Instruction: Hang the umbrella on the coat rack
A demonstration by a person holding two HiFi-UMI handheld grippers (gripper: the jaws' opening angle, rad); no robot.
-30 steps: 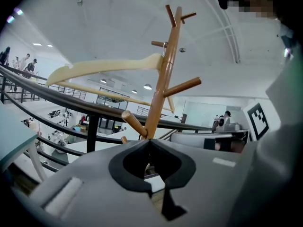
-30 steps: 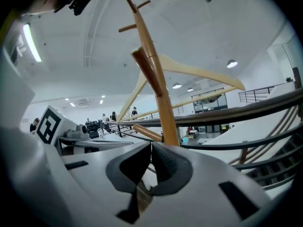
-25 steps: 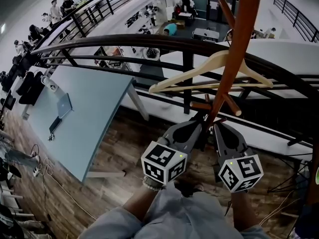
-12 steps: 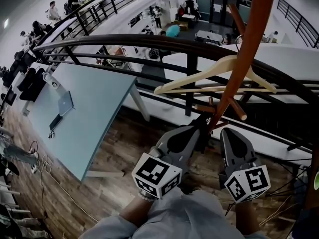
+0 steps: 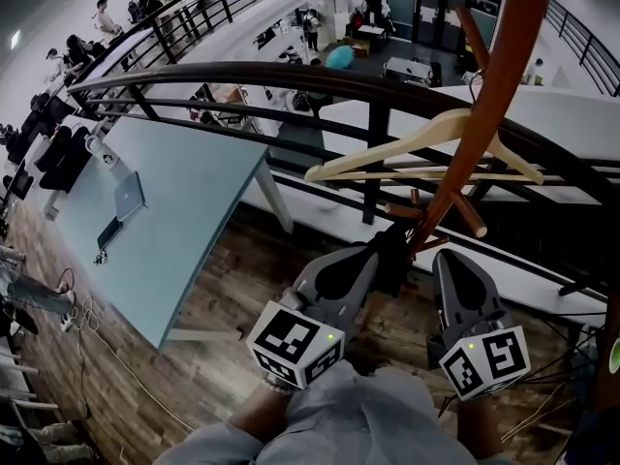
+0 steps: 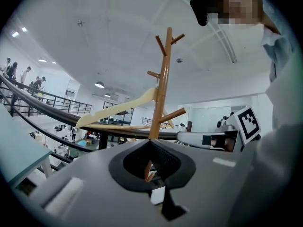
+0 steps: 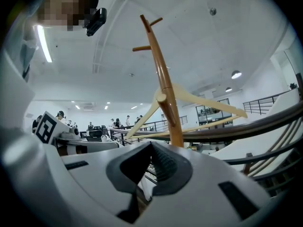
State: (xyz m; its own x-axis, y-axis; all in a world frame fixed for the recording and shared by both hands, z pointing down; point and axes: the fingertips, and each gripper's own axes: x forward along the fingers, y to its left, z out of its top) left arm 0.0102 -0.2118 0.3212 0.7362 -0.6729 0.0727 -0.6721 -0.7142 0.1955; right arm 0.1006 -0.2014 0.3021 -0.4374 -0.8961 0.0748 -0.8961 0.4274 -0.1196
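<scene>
Your coat rack point(image 5: 484, 114) rises just ahead, with a pale wooden hanger point(image 5: 407, 148) on it. I can't place the umbrella in any view. Your left gripper point(image 5: 392, 252) and right gripper point(image 5: 441, 260) flank the pole low down, each with jaws pressed together on nothing. A black railing point(image 5: 242, 74) curves behind.

Coat rack point(image 5: 496, 76): just ahead, between my left claw point(image 5: 387, 257) and right claw point(image 5: 447, 263).
Hanger point(image 5: 387, 146): on it.
Tabletop point(image 5: 184, 211): far left.

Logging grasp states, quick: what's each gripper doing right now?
Left gripper: closed, fingers tip to tip, nothing visible between them.
Right gripper: closed, nothing visible between its fingers.
</scene>
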